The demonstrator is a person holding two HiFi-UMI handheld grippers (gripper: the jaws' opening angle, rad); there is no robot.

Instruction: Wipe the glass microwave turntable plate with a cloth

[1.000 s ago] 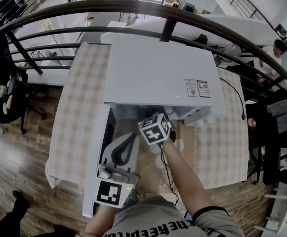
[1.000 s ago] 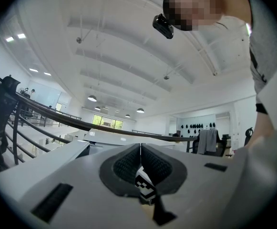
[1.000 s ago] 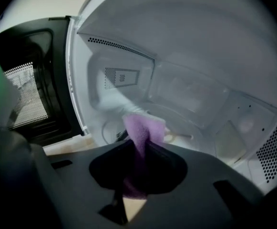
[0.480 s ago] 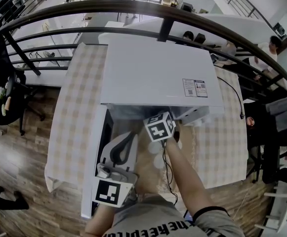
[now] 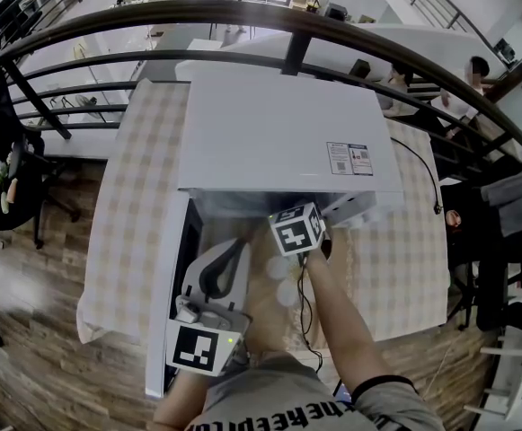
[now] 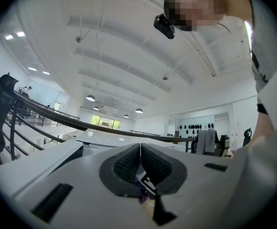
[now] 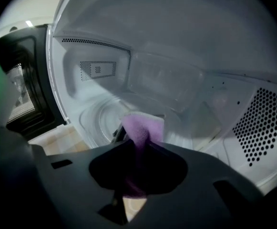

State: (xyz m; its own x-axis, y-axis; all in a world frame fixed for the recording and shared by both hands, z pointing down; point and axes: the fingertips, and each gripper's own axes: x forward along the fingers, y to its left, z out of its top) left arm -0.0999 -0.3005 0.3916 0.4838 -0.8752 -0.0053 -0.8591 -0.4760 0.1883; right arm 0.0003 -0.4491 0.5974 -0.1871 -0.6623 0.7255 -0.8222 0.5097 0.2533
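Note:
The white microwave [image 5: 278,133] stands on a checked tablecloth with its door [image 5: 178,268] swung open to the left. My right gripper [image 5: 296,228] reaches into the oven's mouth, and its fingertips are hidden there in the head view. In the right gripper view my right gripper [image 7: 137,144] is shut on a purple cloth [image 7: 140,128], held just above the glass turntable plate [image 7: 100,120] on the cavity floor. My left gripper [image 5: 231,257] hangs back in front of the open door. In its own view my left gripper [image 6: 140,163] is shut and points up at the ceiling, holding nothing.
The perforated cavity walls [image 7: 267,123] close in around the right gripper. The dark door window [image 7: 19,94] stands to its left. A black railing [image 5: 243,16] curves behind the table. Chairs and seated people are at the far right [image 5: 494,196].
My right gripper has moved a little further forward and right, deeper into the microwave's opening. The left gripper has stayed about where it was.

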